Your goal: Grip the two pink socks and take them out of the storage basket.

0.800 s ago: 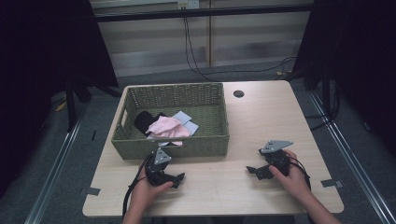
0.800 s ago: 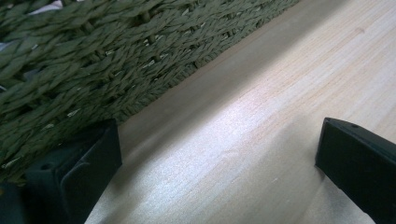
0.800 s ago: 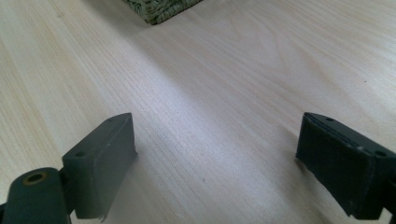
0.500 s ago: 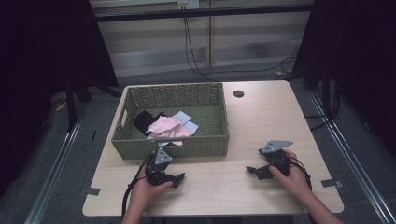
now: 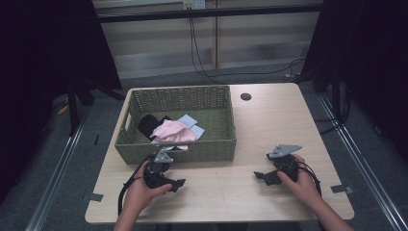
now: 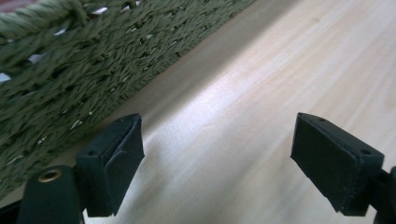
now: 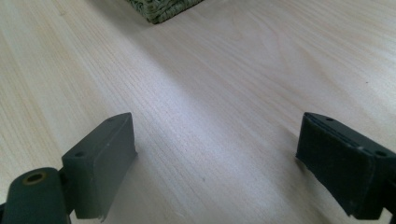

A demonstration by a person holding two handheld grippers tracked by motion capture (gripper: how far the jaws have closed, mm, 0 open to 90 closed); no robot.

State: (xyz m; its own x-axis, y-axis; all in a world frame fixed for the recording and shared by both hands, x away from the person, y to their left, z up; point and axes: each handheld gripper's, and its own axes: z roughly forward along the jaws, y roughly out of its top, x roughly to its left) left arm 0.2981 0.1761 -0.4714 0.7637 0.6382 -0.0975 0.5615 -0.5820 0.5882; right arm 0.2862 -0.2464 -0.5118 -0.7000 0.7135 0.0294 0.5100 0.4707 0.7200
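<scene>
A green woven basket (image 5: 144,149) stands on the left half of the wooden table (image 5: 274,125). Inside it lie a black cloth (image 5: 148,123), a pink cloth (image 5: 171,131) and a pale blue cloth (image 5: 193,126). My left gripper (image 5: 176,185) rests on the table just in front of the basket, held by a hand. Its jaws stand open over bare wood (image 6: 217,154), with the basket's wall (image 6: 70,70) close on the left. My right gripper (image 5: 260,176) lies on the table's right front part. It is open too (image 7: 217,154), with nothing between the pads, and the basket's corner (image 7: 161,9) shows far ahead.
A small dark round hole (image 5: 246,96) sits in the tabletop behind the basket's right end. Cables trail from both grippers toward the front edge. Metal floor rails (image 5: 53,178) run along both sides of the table, and dark curtains hang around it.
</scene>
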